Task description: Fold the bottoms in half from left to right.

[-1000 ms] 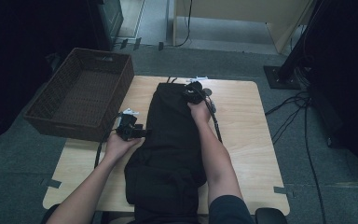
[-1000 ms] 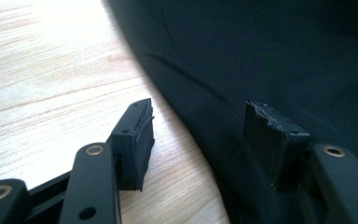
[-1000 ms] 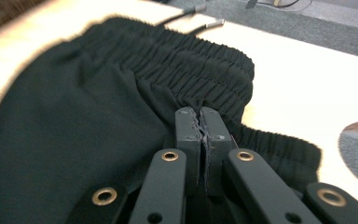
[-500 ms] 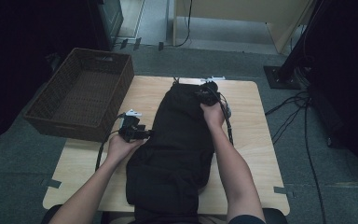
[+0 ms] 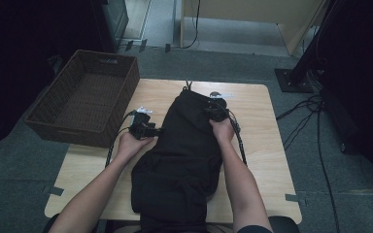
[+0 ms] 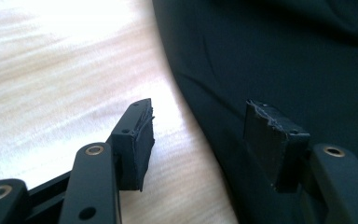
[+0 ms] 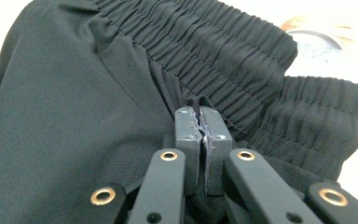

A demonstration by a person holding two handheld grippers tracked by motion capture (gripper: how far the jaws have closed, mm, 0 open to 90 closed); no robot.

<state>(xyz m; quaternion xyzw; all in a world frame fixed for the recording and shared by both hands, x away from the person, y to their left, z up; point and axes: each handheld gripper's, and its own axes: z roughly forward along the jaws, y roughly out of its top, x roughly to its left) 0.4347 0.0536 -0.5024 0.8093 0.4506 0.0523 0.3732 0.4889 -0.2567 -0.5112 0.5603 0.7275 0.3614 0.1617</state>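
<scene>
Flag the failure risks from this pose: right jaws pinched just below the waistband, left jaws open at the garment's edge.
1. The right gripper holds only a thin pinch of the black elastic-waist trousers just below the waistband; a pull might slip it free.
2. The left gripper is open, straddling the fabric edge over the light wooden table; closing might catch little cloth.
3. The trouser legs overhang the near table edge, so their weight could drag the garment off.

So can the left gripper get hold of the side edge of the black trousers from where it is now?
Probably yes. The left gripper is open at the edge of the black trousers, one jaw over the table and the other over the cloth, with nothing between them and the edge.
</scene>
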